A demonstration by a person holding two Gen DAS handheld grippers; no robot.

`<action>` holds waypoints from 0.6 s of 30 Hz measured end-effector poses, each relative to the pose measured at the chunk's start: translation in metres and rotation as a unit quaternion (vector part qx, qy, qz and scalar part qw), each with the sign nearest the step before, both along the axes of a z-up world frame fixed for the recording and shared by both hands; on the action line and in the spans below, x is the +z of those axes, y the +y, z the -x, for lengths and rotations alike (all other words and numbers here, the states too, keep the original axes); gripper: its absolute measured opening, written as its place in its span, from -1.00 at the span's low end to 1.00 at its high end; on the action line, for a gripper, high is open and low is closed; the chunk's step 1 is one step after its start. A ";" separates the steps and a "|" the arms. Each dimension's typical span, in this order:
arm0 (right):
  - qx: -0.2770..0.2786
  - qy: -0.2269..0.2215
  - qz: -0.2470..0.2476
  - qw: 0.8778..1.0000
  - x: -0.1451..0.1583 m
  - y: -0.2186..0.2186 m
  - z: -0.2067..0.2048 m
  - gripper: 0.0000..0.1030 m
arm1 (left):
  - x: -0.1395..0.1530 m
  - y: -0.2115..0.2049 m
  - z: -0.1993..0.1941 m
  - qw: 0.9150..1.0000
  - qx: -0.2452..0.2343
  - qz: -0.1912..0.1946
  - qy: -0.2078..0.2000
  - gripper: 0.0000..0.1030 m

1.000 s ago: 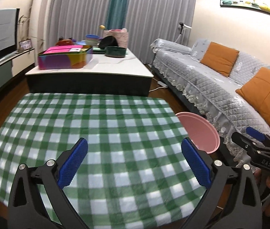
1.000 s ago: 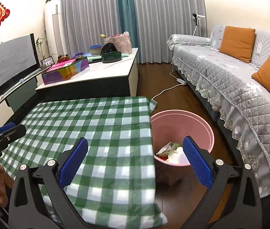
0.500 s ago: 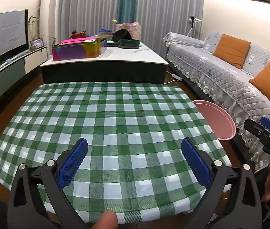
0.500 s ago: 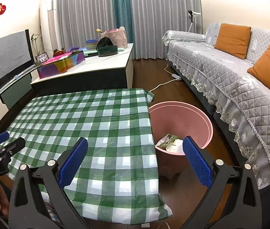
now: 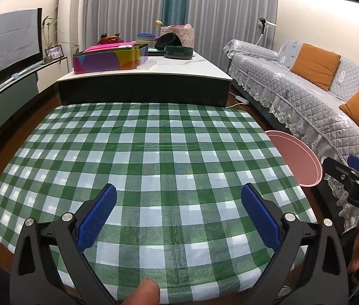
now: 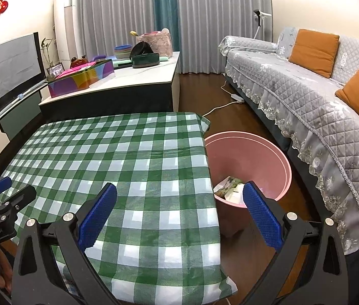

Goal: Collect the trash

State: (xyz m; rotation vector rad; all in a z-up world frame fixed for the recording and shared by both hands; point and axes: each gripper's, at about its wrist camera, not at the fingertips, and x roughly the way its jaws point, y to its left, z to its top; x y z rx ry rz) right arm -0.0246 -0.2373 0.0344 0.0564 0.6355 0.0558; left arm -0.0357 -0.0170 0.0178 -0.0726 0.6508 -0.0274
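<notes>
A pink bin [image 6: 260, 152] stands on the floor at the right side of the green-checked table [image 6: 118, 152]; its rim also shows in the left wrist view [image 5: 296, 157]. Wrappers and paper trash [image 6: 230, 185] lie inside it. My left gripper [image 5: 178, 216] is open and empty above the table's near edge. My right gripper [image 6: 179, 216] is open and empty over the table's right edge, close to the bin. Each gripper shows at the edge of the other's view: the right one [image 5: 357, 178], the left one [image 6: 1, 203].
A low white-topped table [image 5: 154, 73] with a colourful box [image 5: 108, 58] and bowls stands behind the checked table. A grey sofa [image 6: 306, 96] with orange cushions runs along the right. A TV unit [image 5: 4, 58] is at the left. A cable [image 6: 220, 106] lies on the floor.
Both grippers have drawn back and risen from the table, so more of the cloth and bin is in view. Both stay open and empty.
</notes>
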 end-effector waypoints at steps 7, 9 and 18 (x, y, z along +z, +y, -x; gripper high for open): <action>0.000 -0.005 0.009 1.000 0.002 0.003 0.002 0.90 | 0.000 0.001 0.000 1.000 -0.001 -0.001 -0.001 0.85; 0.000 -0.007 0.010 1.000 0.003 0.003 0.003 0.90 | 0.000 0.000 0.000 1.000 -0.001 -0.001 -0.001 0.85; -0.001 -0.008 0.011 1.000 0.004 0.002 0.004 0.90 | 0.002 -0.001 0.000 1.000 -0.001 -0.002 -0.003 0.85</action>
